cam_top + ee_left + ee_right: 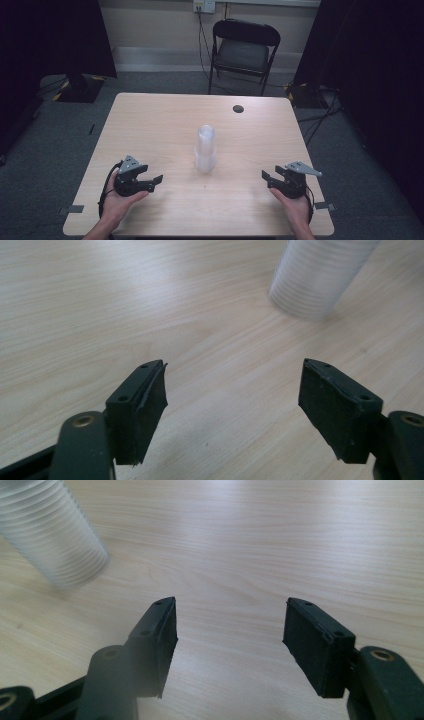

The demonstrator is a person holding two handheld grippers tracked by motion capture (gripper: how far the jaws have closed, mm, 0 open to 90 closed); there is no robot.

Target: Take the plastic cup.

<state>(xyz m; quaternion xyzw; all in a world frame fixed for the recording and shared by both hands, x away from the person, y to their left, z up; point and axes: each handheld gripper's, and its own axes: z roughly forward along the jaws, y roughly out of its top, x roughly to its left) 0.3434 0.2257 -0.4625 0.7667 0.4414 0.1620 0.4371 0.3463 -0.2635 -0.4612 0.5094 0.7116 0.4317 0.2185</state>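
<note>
Cup stack (pixel 205 150) upright mid-table (pixel 150 125), nested; left tongs (pixel 156 181), right tongs (pixel 267 178) spread, empty.

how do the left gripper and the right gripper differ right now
The left gripper lies left of the stack of clear plastic cups, the right gripper lies to its right. In the high view, the left one's grey plate looks compact, the right one's long and flat. Both are hand-held low over the wooden table, jaws open and empty, pointing inward toward the stack.
</note>
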